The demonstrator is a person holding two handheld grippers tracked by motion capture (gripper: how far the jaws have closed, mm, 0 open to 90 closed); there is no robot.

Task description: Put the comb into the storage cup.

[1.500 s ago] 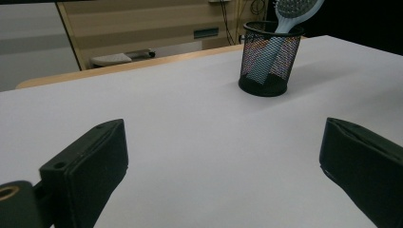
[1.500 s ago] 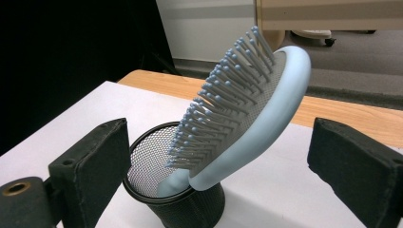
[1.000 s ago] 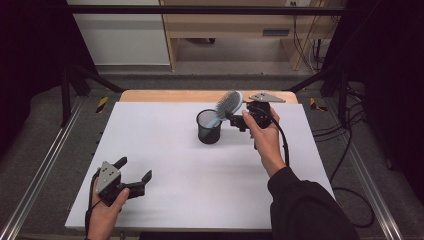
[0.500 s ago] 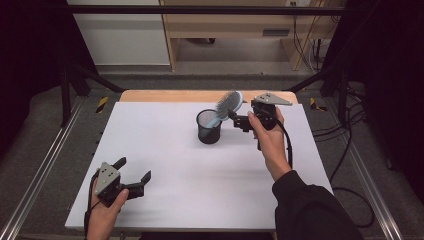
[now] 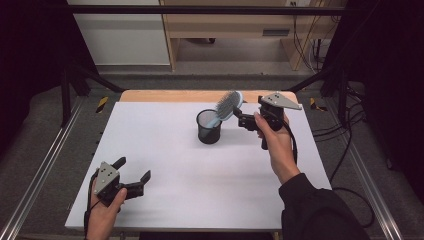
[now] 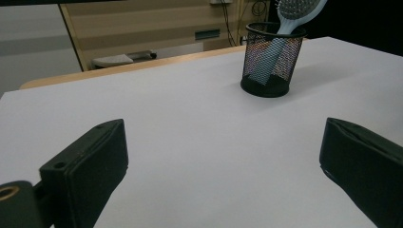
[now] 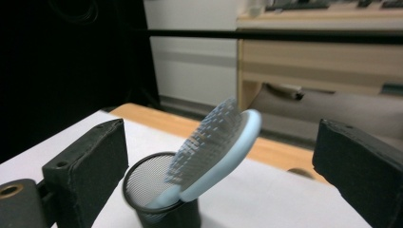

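Beside mesh cup, right tool open, hairbrush unheld

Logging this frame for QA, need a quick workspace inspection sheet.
Surface: white table top, wooden strip at far edge.
Job's things: light blue hairbrush leaning handle-down in black mesh cup.
Clutter: nothing seen.
Grippers: right gripper open beside the brush head, not touching; left gripper open, low over the near left corner.
Cables: black cable trailing from right gripper.
Surroundings: wooden furniture behind, grey floor.
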